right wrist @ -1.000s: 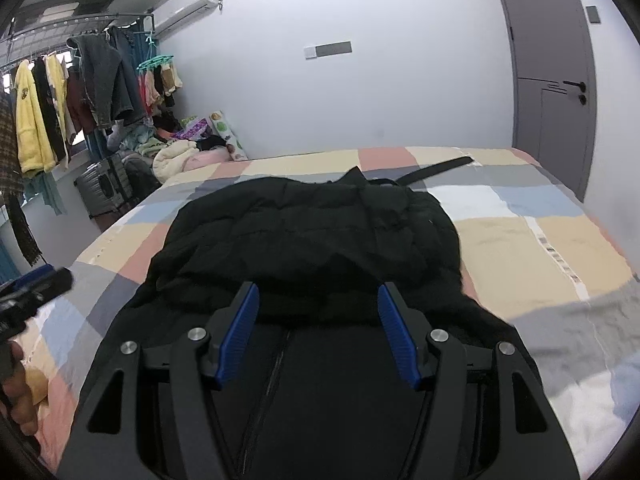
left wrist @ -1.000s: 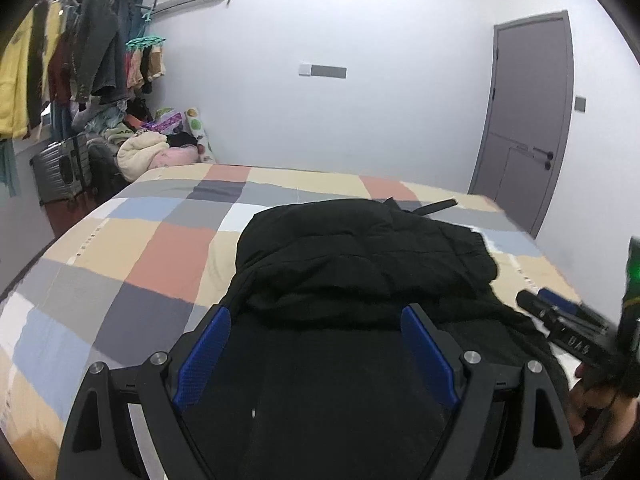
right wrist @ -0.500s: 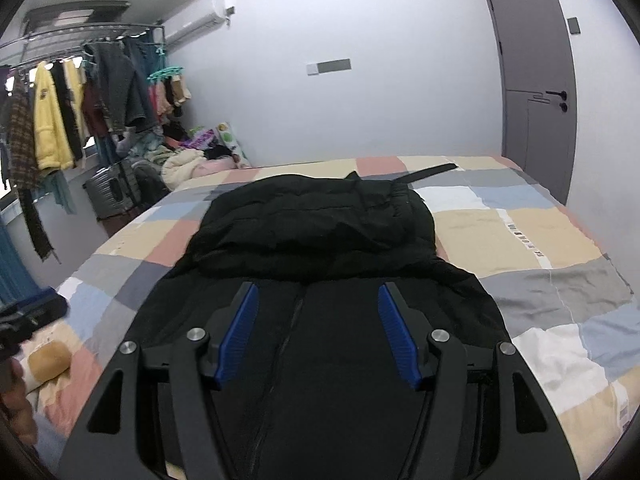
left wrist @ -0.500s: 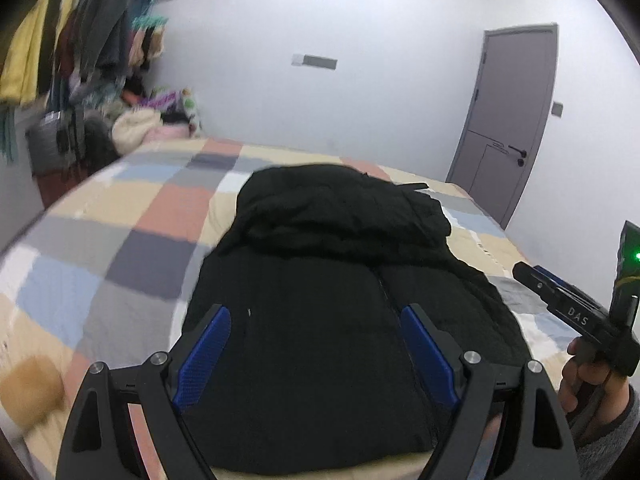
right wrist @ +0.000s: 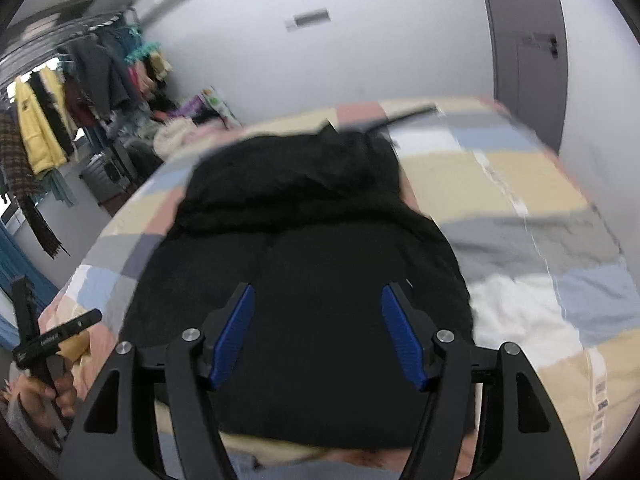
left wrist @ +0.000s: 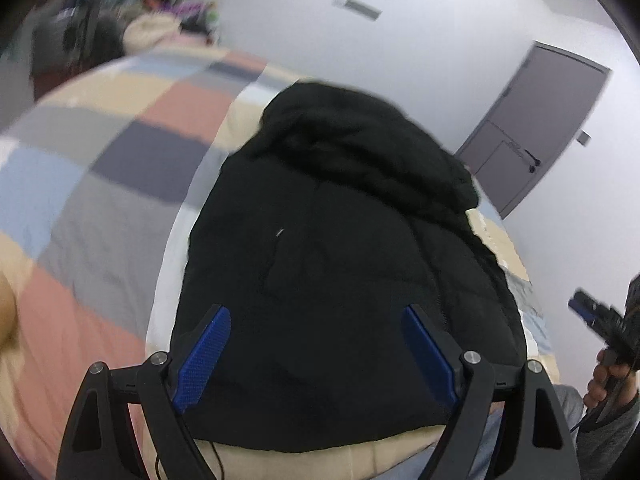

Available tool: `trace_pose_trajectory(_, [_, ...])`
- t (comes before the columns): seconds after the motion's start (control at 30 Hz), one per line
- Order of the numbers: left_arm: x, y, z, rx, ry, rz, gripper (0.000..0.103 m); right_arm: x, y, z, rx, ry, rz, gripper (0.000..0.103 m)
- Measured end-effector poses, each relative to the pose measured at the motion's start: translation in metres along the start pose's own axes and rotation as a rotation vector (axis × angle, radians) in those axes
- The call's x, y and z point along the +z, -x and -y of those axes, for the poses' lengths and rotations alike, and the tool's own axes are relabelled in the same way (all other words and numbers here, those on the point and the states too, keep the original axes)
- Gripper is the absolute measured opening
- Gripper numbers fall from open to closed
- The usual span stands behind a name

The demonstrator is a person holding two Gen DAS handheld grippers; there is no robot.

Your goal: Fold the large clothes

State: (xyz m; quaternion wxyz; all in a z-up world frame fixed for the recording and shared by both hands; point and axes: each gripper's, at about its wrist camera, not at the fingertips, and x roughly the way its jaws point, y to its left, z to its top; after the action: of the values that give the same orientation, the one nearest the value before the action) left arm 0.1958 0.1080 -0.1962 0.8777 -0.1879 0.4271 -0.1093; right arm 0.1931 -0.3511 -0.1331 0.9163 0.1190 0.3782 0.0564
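Observation:
A black padded jacket (left wrist: 340, 248) (right wrist: 304, 248) lies flat on the checked bedspread (left wrist: 120, 168) (right wrist: 528, 208), its far end bunched into a thick fold and its hem at the near edge of the bed. My left gripper (left wrist: 316, 344) hovers open above the near part of the jacket, nothing between its blue pads (left wrist: 204, 356). My right gripper (right wrist: 318, 328) also hangs over the near part, open, with empty space between its fingers (right wrist: 404, 340). A hand holds each tool at the other view's edge. Both views are motion-blurred.
A grey door (left wrist: 536, 128) (right wrist: 524, 48) stands in the white wall at the right. A rail of hanging clothes (right wrist: 60, 120), a suitcase and a heap of laundry (left wrist: 160, 28) fill the far left corner. A black strap (right wrist: 408, 114) lies at the bed's far end.
Both grippers have pulled back toward the near edge of the bed, so the jacket's hem now shows. The left view has tilted down and rolled. The right jaws stand slightly wider.

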Motion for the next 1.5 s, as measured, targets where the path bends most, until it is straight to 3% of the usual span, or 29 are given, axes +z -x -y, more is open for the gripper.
trace_pose_trajectory(0.2, [-0.005, -0.031, -0.043, -0.046, 0.170, -0.132, 0.087, -0.021, -0.036, 0.082, 0.036, -0.182, -0.182, 0.070])
trace_pose_trajectory(0.33, [-0.012, -0.043, -0.059, -0.065, 0.252, -0.175, 0.087, -0.037, -0.058, 0.122, 0.045, -0.278, -0.267, 0.071])
trace_pose_trajectory(0.53, [-0.015, -0.053, -0.073, -0.049, 0.325, -0.200, 0.087, -0.058, -0.085, 0.158, 0.123, -0.394, -0.370, 0.080])
trace_pose_trajectory(0.67, [-0.015, -0.055, -0.086, -0.071, 0.387, -0.194, 0.087, -0.074, -0.109, 0.159, 0.234, -0.436, -0.453, 0.081])
trace_pose_trajectory(0.87, [-0.016, -0.049, -0.103, -0.065, 0.469, -0.164, 0.087, -0.075, -0.120, 0.153, 0.311, -0.444, -0.468, 0.086])
trace_pose_trajectory(0.93, [-0.018, -0.048, -0.107, -0.025, 0.478, -0.171, 0.087, -0.072, -0.119, 0.150, 0.343, -0.438, -0.459, 0.086])
trace_pose_trajectory(1.0, [-0.020, -0.050, -0.112, 0.038, 0.491, -0.191, 0.087, -0.067, -0.117, 0.148, 0.386, -0.433, -0.442, 0.086])
trace_pose_trajectory(1.13, [-0.021, -0.060, -0.115, 0.015, 0.497, -0.223, 0.087, -0.054, -0.101, 0.132, 0.490, -0.366, -0.372, 0.086])
trace_pose_trajectory(1.23, [-0.027, -0.080, -0.110, 0.005, 0.474, -0.311, 0.087, -0.049, -0.094, 0.121, 0.537, -0.295, -0.336, 0.086])
trace_pose_trajectory(1.37, [-0.025, -0.085, -0.102, -0.041, 0.440, -0.315, 0.088, -0.054, -0.099, 0.120, 0.518, -0.276, -0.355, 0.086])
trace_pose_trajectory(1.5, [-0.025, -0.076, -0.097, -0.137, 0.434, -0.273, 0.087, -0.066, -0.117, 0.129, 0.430, -0.321, -0.425, 0.086])
